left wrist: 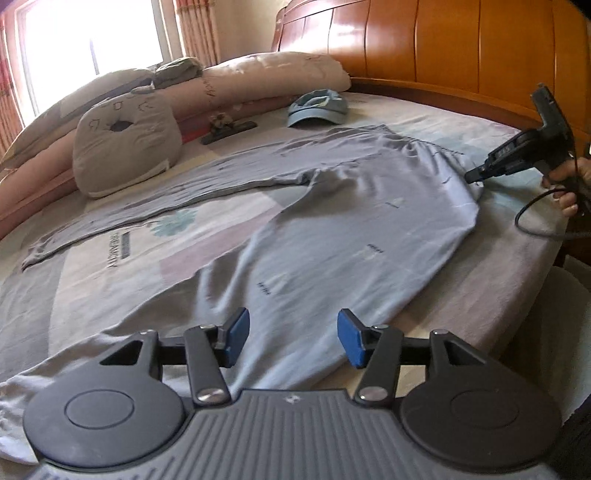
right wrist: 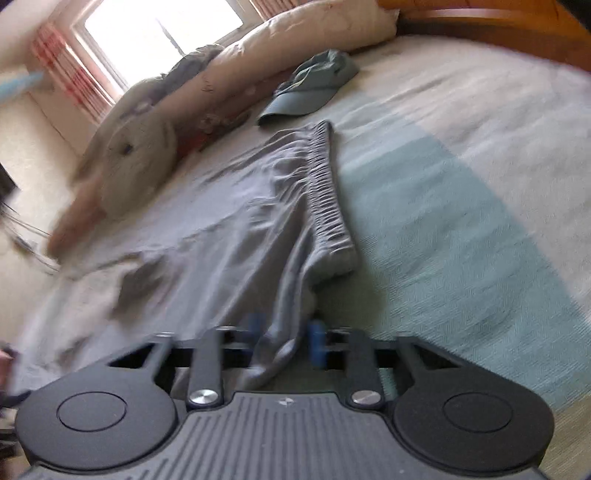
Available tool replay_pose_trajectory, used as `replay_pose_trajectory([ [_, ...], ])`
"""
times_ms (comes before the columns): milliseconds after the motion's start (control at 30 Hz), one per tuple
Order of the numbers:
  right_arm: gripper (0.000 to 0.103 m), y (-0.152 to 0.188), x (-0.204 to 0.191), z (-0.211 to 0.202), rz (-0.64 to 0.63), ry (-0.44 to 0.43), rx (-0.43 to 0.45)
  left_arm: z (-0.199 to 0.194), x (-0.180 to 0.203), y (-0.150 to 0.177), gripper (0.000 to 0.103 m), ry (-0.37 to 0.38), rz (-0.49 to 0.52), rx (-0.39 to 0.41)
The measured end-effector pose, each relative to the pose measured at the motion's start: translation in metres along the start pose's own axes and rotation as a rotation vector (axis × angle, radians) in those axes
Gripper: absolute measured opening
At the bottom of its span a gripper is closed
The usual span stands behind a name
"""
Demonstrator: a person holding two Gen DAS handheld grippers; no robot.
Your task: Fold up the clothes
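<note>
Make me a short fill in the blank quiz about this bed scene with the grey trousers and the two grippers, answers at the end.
1. The right gripper is shut on the grey ____ by their waistband corner.
2. The left gripper hangs over a trouser leg with its jaws ____.
3. Beyond the waistband lies a blue ____.
4. The headboard is made of ____.

Missing words: trousers; open; cap; wood

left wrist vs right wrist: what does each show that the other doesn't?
Left wrist only: the left hand-held gripper, jaws open above the grey trousers; both trouser legs spread out; the wooden headboard; the person's hand holding the right hand-held gripper at the waist end.

Right wrist only: the right hand-held gripper close up, shut on a bunch of trouser fabric near the elastic waistband.

Both: trousers, blue cap, pillow, bedsheet, window.
</note>
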State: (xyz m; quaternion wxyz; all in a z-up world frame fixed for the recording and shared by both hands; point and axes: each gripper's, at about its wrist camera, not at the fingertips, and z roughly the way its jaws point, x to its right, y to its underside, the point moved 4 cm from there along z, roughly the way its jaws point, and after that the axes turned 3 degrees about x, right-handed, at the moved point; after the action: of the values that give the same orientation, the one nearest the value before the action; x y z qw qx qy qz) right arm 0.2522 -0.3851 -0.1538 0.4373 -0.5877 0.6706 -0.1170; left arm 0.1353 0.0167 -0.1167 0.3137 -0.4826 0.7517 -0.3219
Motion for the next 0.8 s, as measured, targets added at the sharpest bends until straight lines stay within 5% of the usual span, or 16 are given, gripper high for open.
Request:
replay_pose_trajectory([
  [200,0.003,0.010,-0.001,-0.027,-0.088,0.106,0.011,-0.005,0.001,0.002,0.054,-0.008,0.008,-0.003],
  [367,0.003,0.019,0.009,-0.044,-0.048,0.109,-0.003,-0.003,-0.008,0.008,0.055,-0.026,-0.028,-0.024],
  [533,0.015,0.017,-0.005,-0.059,-0.045,0.093,0.035,-0.005,-0.021,0.008,0.058,-0.054,-0.095,-0.009],
  [700,0.046,0.013,-0.048,-0.067,-0.145,0.081,0.097,0.000,-0.027,0.011,0.061,-0.069,-0.126,-0.018],
  [800,0.054,0.022,-0.077,-0.053,-0.206,0.044,0.076,0.006,-0.029,0.013,0.061,-0.067,-0.144,-0.026],
])
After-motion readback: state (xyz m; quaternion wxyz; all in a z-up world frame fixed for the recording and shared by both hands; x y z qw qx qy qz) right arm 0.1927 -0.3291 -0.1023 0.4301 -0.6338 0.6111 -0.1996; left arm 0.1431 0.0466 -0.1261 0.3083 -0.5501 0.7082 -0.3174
